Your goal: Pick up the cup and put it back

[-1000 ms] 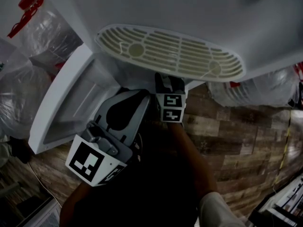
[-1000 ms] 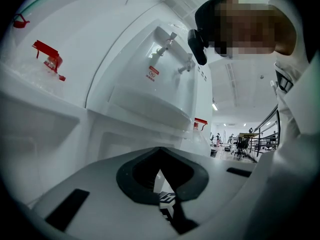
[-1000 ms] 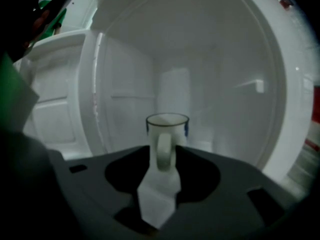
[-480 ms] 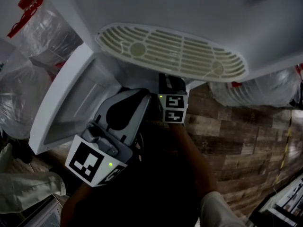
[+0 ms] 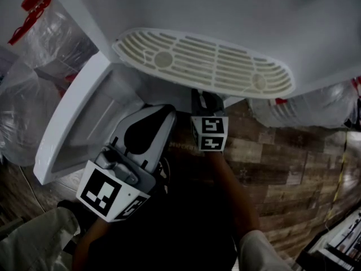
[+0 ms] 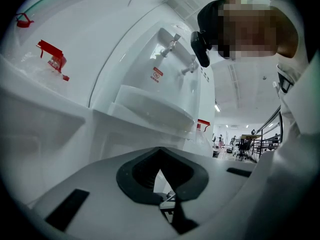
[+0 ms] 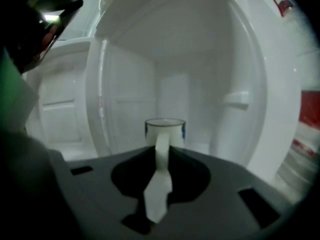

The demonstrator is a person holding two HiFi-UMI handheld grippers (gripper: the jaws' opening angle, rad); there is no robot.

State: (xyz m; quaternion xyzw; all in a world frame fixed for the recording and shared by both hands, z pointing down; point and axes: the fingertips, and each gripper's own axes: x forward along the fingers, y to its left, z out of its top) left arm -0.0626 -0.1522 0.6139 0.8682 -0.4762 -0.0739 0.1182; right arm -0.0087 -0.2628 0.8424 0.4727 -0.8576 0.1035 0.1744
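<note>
White cup (image 7: pixel 176 131) bears a blue marking, unreadable; red sticker (image 6: pixel 157 74) likewise illegible.

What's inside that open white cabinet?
A cup is there, its handle between the jaws of the right gripper, which have just been closing. Its base is hidden behind them.

No legible text, small red warning sticker (image 6: pixel 157 74) on white dispenser (image 6: pixel 150 49), print unreadable

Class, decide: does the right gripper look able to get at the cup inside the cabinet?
Likely yes: the door is open, nothing blocks the cup, and the right gripper has just been closing its jaws on the handle.
</note>
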